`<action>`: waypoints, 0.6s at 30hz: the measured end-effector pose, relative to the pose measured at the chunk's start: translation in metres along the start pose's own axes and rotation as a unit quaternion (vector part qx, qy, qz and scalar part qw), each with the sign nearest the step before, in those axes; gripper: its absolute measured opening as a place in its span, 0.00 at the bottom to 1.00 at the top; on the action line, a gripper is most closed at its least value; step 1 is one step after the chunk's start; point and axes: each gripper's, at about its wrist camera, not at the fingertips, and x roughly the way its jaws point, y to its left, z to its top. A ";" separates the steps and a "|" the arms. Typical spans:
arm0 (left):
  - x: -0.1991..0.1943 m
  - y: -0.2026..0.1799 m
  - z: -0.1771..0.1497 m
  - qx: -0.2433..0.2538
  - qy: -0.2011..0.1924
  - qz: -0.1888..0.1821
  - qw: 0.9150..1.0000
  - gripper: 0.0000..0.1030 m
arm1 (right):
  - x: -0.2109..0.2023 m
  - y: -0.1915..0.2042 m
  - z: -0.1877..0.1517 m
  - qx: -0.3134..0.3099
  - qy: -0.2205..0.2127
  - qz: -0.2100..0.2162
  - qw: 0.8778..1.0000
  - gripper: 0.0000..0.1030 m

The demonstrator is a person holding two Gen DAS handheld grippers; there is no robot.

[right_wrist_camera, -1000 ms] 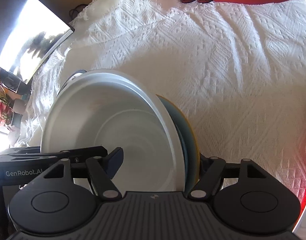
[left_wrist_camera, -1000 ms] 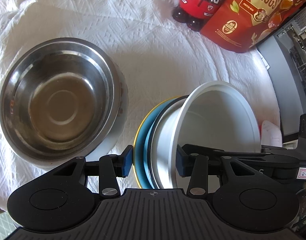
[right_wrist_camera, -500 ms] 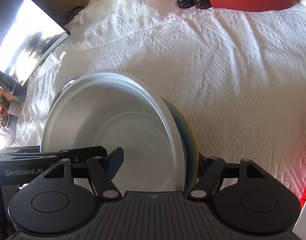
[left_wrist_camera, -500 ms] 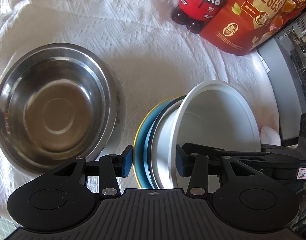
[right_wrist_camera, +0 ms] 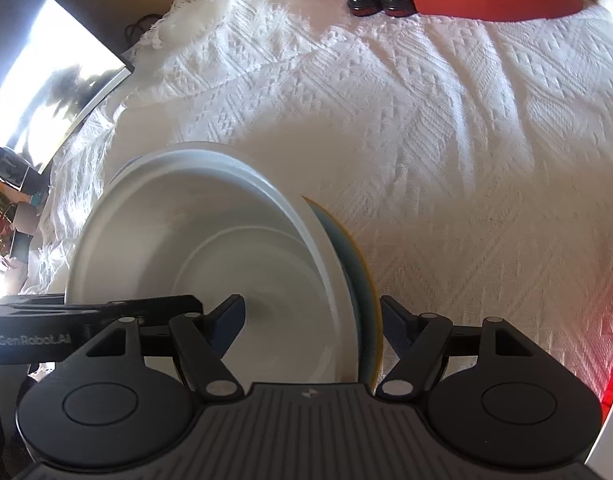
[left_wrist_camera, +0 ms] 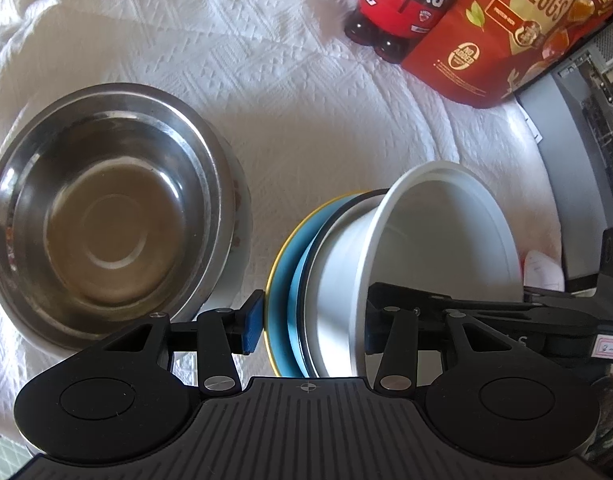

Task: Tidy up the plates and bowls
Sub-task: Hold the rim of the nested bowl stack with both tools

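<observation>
A white bowl [left_wrist_camera: 446,240] sits nested on a blue plate with a yellow rim [left_wrist_camera: 282,280]; the stack is tipped on edge above the cloth. My left gripper [left_wrist_camera: 310,326] is shut on the stack, one finger behind the plate, the other inside the bowl. My right gripper [right_wrist_camera: 312,326] is shut on the same stack from the opposite side; the bowl [right_wrist_camera: 210,248] and plate rim [right_wrist_camera: 362,280] show there. A large steel bowl [left_wrist_camera: 106,208] stands on a white dish to the left of the stack.
A white textured cloth [right_wrist_camera: 426,140] covers the table. A red bottle figure [left_wrist_camera: 402,4] and a red quail-egg bag [left_wrist_camera: 518,28] stand at the back. Grey equipment [left_wrist_camera: 586,128] lies at the right edge; a dark screen [right_wrist_camera: 46,80] lies far left.
Both grippers have carried the bowl-and-plate stack a little back and up; in the left wrist view the steel bowl has slid left and down. Both grips are unchanged.
</observation>
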 end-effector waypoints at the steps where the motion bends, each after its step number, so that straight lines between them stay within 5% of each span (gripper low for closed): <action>1: 0.001 -0.001 0.000 0.003 0.000 0.001 1.000 0.48 | 0.001 0.000 0.000 0.002 0.001 0.003 1.000 0.71; 18: 0.002 -0.004 -0.002 0.004 0.000 0.012 1.000 0.47 | 0.002 0.002 0.002 -0.016 0.018 0.001 1.000 0.61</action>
